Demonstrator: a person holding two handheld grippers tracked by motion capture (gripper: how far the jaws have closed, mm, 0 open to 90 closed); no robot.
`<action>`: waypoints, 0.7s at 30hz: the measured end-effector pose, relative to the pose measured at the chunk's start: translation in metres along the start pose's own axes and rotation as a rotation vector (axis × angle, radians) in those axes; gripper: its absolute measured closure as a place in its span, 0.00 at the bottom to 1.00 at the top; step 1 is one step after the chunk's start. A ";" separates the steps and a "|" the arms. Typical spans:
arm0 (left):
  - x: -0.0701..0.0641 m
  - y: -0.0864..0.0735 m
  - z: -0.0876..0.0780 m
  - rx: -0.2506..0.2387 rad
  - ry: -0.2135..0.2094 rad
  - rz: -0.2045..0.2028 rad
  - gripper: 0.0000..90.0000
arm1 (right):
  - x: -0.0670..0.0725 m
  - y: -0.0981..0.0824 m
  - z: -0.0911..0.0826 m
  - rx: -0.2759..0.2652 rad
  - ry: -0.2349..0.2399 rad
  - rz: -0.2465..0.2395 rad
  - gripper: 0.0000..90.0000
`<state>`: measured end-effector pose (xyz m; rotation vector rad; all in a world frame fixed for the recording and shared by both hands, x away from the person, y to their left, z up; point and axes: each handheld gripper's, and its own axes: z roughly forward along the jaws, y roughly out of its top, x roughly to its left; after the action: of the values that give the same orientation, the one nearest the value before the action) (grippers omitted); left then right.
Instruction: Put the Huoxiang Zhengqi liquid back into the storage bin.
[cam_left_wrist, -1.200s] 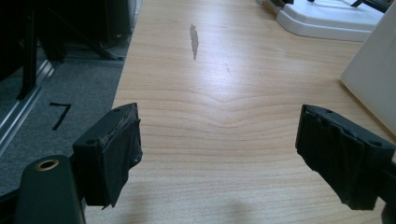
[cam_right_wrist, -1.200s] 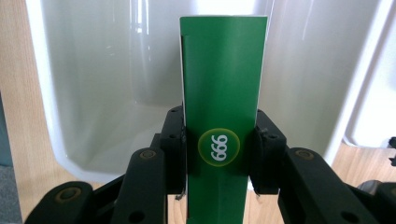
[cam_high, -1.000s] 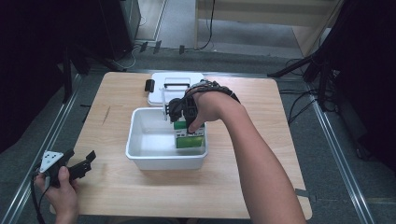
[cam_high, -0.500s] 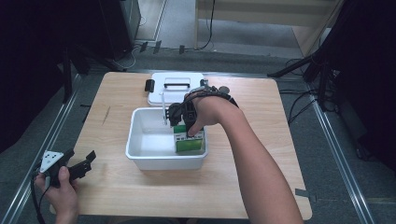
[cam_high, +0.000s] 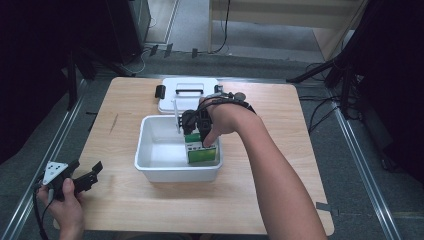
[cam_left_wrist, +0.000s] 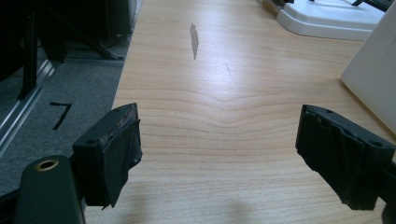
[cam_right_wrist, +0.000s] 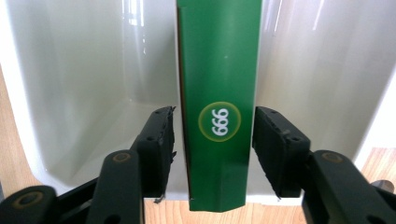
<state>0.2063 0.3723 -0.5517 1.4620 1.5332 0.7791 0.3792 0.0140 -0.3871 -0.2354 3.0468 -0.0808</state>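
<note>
A green carton (cam_right_wrist: 218, 93) with a round "999" mark stands in the right end of a white bin (cam_high: 150, 167). My right gripper (cam_right_wrist: 214, 135) is shut on it, one black pad against each side. From above, the right gripper (cam_high: 192, 131) reaches down into the bin from the far side, and the green carton (cam_high: 202, 154) shows below the hand. My left gripper (cam_high: 89, 172) is held over the table's front left corner. Its jaws are wide apart with bare wood between them, as the left gripper (cam_left_wrist: 219, 154) shows in its own view.
A white lid (cam_high: 187, 95) with a black handle lies on the table behind the bin. The bin's wall (cam_left_wrist: 373, 79) and the lid (cam_left_wrist: 327, 18) stand to the right in the left gripper view. A dark streak (cam_left_wrist: 194, 39) marks the wood. The table's left edge (cam_left_wrist: 123, 84) is close by.
The right hand has sunk a little lower into the bin with the green carton. The left gripper has stayed where it was.
</note>
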 end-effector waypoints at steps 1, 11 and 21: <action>0.000 0.000 0.000 0.000 0.002 0.000 0.17 | 0.000 0.000 0.000 -0.004 -0.004 0.003 0.52; 0.000 0.000 0.000 -0.002 0.007 -0.002 0.16 | 0.011 0.002 -0.009 -0.001 -0.019 0.076 0.12; 0.000 0.000 0.000 0.001 0.006 -0.004 0.16 | 0.013 -0.001 -0.025 -0.034 -0.041 0.077 0.00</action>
<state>0.2064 0.3724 -0.5517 1.4575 1.5407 0.7808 0.3646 0.0123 -0.3633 -0.1204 3.0143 -0.0194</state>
